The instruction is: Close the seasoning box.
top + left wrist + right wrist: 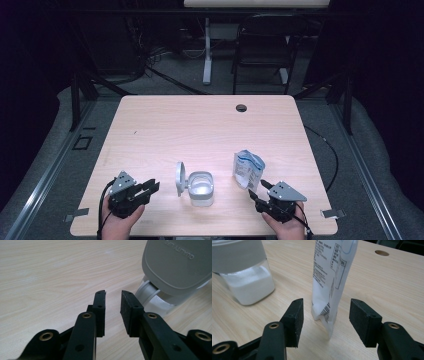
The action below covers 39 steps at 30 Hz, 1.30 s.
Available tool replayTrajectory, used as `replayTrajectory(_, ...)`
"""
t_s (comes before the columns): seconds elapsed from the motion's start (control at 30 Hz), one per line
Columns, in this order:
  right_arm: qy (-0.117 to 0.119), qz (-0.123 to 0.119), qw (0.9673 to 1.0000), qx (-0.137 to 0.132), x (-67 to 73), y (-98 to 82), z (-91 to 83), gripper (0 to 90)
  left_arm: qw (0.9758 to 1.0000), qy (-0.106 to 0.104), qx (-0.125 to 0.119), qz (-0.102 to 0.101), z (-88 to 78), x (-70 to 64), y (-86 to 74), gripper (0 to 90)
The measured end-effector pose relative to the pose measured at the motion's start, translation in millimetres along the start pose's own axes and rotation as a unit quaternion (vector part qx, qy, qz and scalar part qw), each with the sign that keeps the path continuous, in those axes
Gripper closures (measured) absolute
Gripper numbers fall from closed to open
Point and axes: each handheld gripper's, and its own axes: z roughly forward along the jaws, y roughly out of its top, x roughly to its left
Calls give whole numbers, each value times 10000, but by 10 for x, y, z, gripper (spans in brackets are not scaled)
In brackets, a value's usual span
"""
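Wooden table (pixel 165 125): your right gripper (pixel 325 320) gapes around the pouch (pixel 332 277) beside the jar (pixel 201 188), ready to pinch; left gripper (pixel 112 307) narrowed, empty.

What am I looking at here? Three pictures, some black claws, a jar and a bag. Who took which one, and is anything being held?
A person sits at a wooden table with a pair of hand-held tongs in each hand. The high view looks down from above; the other two come from cameras riding on the tongs. The left tongs point at a jar of white powder whose hinged lid stands open; their jaws are narrowly apart with nothing between them. The right tongs stand wide, with a standing white pouch between the jaws but not touching them. Nothing is held.
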Motion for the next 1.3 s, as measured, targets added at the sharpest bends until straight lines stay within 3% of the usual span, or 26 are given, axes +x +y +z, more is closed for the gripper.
replayTrajectory(0.23,-15,-34,10000,37,-49,-25,-79,447,9999,-38,-8,165,14,-85,90,838)
replayTrajectory(0.37,23,63,10000,27,-71,-55,-111,445,9996,-126,62,243,42,-126,147,898)
replayTrajectory(0.93,-80,73,9999,-11,-80,-122,-162,445,9986,-297,44,431,158,-305,378,900)
replayTrajectory(1.3,-93,157,9998,-14,-91,-151,-167,445,9981,-452,50,419,280,-399,460,900)
